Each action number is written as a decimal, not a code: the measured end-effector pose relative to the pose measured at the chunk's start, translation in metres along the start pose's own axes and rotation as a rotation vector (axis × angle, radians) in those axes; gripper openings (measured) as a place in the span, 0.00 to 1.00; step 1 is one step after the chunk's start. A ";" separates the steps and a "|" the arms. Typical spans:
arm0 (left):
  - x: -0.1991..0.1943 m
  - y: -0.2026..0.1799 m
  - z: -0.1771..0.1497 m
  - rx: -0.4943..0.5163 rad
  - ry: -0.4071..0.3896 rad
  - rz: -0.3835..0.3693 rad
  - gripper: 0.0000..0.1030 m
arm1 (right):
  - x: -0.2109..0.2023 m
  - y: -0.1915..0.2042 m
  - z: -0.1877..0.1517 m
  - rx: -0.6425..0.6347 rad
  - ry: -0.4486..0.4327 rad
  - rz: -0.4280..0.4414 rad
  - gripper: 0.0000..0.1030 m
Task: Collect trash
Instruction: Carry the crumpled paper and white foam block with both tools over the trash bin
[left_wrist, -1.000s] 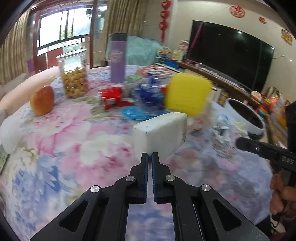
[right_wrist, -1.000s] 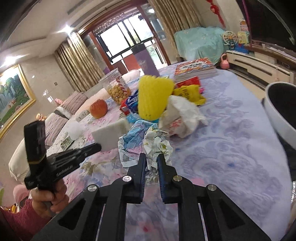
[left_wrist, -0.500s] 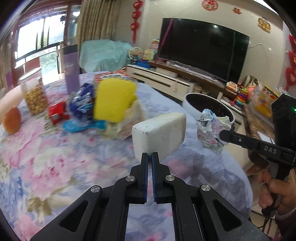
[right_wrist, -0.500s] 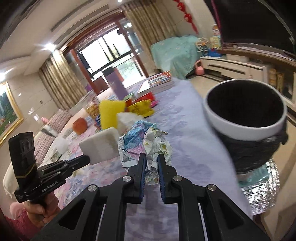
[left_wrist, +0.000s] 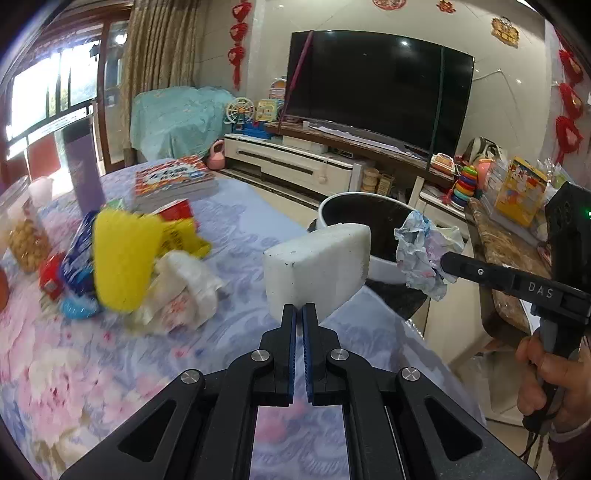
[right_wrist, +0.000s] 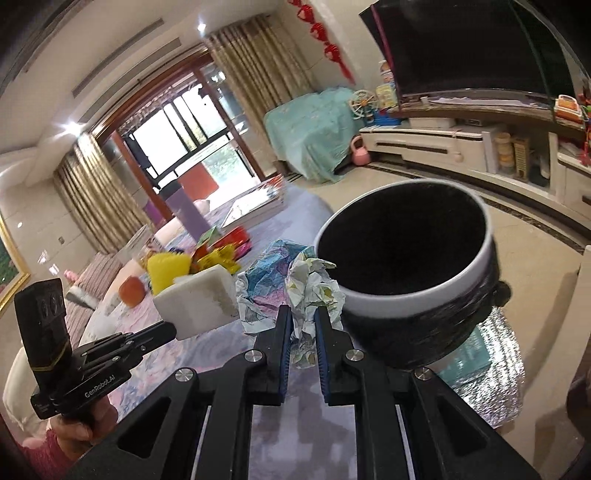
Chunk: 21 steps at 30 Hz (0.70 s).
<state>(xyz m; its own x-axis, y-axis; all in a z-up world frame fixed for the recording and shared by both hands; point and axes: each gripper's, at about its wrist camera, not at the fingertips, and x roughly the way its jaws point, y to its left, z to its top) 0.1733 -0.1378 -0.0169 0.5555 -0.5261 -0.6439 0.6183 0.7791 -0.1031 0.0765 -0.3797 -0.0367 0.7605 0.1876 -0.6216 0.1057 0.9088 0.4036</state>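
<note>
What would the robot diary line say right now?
left gripper: holds foam block | right gripper: holds crumpled paper | trash bin: near

The table (left_wrist: 240, 229), round and covered with a pink and lilac flowered cloth, carries a cluster of things at about 9 o'clock in the left wrist view: a yellow sponge (left_wrist: 120, 262), a white plastic bag (left_wrist: 184, 291) just beside it, a yellow wrapper (left_wrist: 183, 238) and a blue packet (left_wrist: 79, 254). Toward 10 o'clock stand a jar of snacks (left_wrist: 24, 232), a purple bottle (left_wrist: 85, 166) and a stack of books (left_wrist: 171, 181).
</note>
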 end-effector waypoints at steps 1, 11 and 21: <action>0.005 -0.002 0.004 0.004 0.001 -0.001 0.02 | -0.001 -0.004 0.002 0.003 -0.004 -0.008 0.12; 0.048 -0.026 0.036 0.041 0.022 -0.004 0.02 | 0.004 -0.034 0.025 0.017 -0.024 -0.053 0.12; 0.088 -0.043 0.061 0.079 0.052 -0.002 0.02 | 0.012 -0.054 0.042 0.031 -0.018 -0.093 0.12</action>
<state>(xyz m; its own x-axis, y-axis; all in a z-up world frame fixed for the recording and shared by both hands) 0.2294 -0.2380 -0.0227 0.5258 -0.5076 -0.6826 0.6627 0.7475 -0.0455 0.1069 -0.4424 -0.0381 0.7578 0.0964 -0.6453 0.1953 0.9101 0.3654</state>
